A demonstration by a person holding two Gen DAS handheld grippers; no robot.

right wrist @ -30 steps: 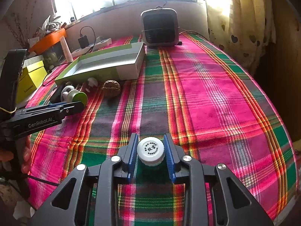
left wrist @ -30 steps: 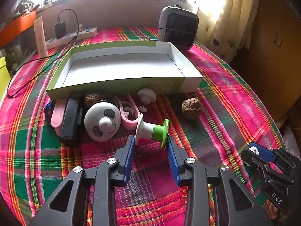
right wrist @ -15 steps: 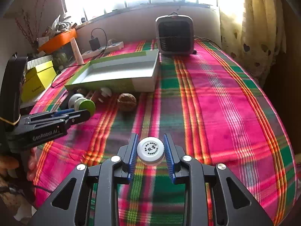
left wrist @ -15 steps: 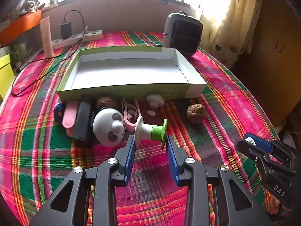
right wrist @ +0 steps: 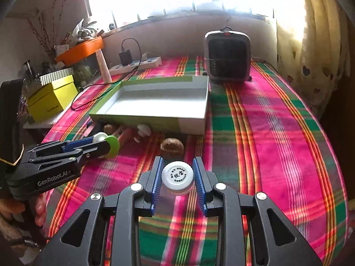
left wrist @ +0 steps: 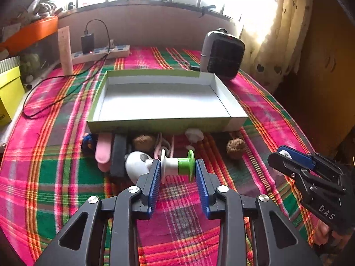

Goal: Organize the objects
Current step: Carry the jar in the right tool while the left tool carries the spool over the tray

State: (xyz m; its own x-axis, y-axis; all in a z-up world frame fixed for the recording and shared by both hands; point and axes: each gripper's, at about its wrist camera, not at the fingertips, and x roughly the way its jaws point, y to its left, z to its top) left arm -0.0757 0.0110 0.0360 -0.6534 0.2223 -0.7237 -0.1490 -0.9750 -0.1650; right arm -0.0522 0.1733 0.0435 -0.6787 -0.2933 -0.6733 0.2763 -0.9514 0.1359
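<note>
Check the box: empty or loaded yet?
Empty. The box shows only bare white floor; spool and jar are both in grippers.

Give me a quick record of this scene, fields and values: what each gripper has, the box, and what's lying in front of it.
left gripper: shut on white and green plastic spool
right gripper: shut on small white-capped jar
shallow green and white cardboard box: open, nothing inside
in front of box: brown walnut, round white panda-face toy, pink clip
surface: pink and green plaid cloth
</note>
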